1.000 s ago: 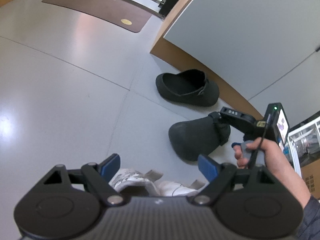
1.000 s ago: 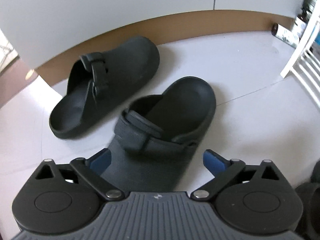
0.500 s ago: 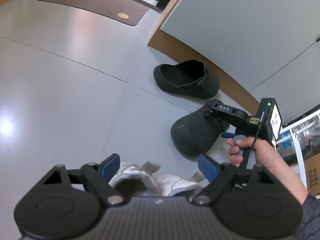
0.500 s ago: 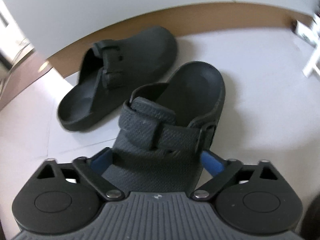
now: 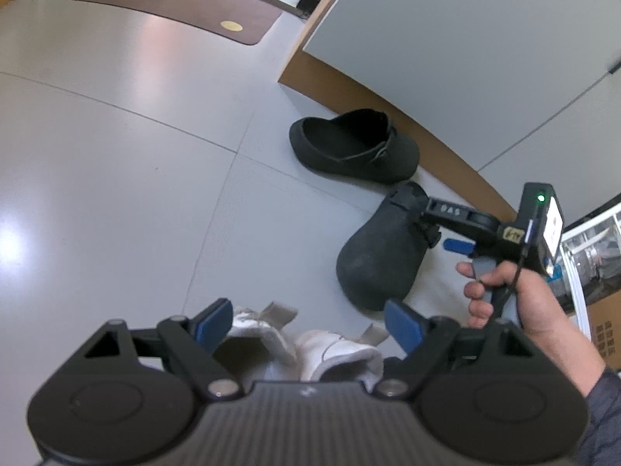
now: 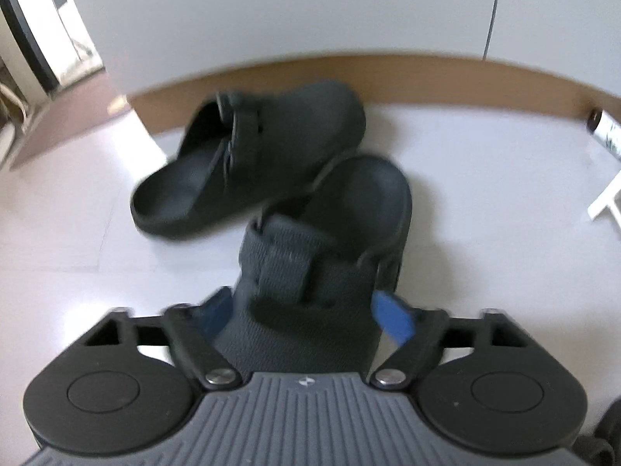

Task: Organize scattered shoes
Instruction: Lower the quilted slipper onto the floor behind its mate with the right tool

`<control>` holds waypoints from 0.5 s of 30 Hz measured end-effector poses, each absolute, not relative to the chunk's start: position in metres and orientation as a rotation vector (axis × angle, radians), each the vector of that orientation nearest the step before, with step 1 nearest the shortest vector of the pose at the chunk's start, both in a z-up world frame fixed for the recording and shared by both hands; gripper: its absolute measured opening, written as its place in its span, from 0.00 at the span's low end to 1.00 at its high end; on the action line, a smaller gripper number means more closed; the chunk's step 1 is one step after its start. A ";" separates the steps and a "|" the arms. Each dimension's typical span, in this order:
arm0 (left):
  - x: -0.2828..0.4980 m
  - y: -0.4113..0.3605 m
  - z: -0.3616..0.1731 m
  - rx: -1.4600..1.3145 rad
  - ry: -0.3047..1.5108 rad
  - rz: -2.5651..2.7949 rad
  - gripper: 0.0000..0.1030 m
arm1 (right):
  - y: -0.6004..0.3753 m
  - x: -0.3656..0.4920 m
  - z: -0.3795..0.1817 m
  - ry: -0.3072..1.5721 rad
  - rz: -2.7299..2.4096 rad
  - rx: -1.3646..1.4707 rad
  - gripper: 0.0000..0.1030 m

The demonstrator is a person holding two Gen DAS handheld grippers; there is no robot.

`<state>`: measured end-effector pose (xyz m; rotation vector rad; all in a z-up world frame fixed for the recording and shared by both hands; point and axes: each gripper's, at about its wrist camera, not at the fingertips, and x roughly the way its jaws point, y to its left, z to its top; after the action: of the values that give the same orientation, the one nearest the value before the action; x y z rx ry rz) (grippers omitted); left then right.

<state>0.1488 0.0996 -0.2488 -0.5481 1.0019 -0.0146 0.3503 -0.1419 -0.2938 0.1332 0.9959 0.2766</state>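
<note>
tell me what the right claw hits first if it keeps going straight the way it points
Most likely the near black clog: its strapped upper already sits between the right claw pads. Depth is blurred, so contact is unclear.

Left claw (image 5: 306, 322) wide open, right claw (image 6: 306, 306) just reopening, both angled down.

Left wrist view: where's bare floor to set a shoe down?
Open floor runs wide left of the far clog, up to the brown mat. It is crowded lower right, where the near clog, right gripper and white shoes bunch.
</note>
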 end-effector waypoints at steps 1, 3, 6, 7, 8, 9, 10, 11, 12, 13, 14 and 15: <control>0.149 0.100 -0.248 -0.546 1.001 -0.017 0.84 | -0.140 0.350 -0.294 0.991 0.277 0.133 0.93; 0.149 0.102 -0.248 -0.547 1.001 -0.015 0.84 | -0.132 0.352 -0.297 1.011 0.271 0.127 0.93; 0.148 0.104 -0.249 -0.557 1.005 -0.012 0.84 | -0.117 0.357 -0.307 1.092 0.203 0.105 0.93; 0.148 0.104 -0.250 -0.558 1.008 -0.012 0.84 | -0.112 0.359 -0.311 1.117 0.183 0.102 0.94; 0.148 0.105 -0.250 -0.558 1.011 -0.012 0.84 | -0.108 0.360 -0.316 1.141 0.169 0.102 0.95; 0.149 0.105 -0.250 -0.559 1.013 -0.011 0.84 | -0.105 0.361 -0.319 1.149 0.164 0.090 0.99; 0.148 0.106 -0.250 -0.564 1.011 -0.010 0.84 | -0.103 0.359 -0.321 1.146 0.166 0.068 0.99; 0.147 0.107 -0.250 -0.566 1.009 -0.011 0.84 | -0.102 0.358 -0.321 1.139 0.171 0.052 0.99; 0.147 0.107 -0.250 -0.565 1.009 -0.011 0.84 | -0.101 0.356 -0.321 1.131 0.176 0.039 0.98; 0.147 0.107 -0.251 -0.561 1.013 -0.012 0.84 | -0.101 0.355 -0.321 1.122 0.182 0.026 0.98; 0.147 0.107 -0.253 -0.557 1.019 -0.013 0.84 | -0.101 0.352 -0.321 1.112 0.196 0.014 0.97; 0.147 0.107 -0.253 -0.559 1.021 -0.011 0.84 | -0.103 0.350 -0.321 1.099 0.216 0.001 0.97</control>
<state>0.1466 0.1068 -0.2534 -0.5589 1.0208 -0.0110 0.3500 -0.1028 -0.3214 0.0009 1.0992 0.2155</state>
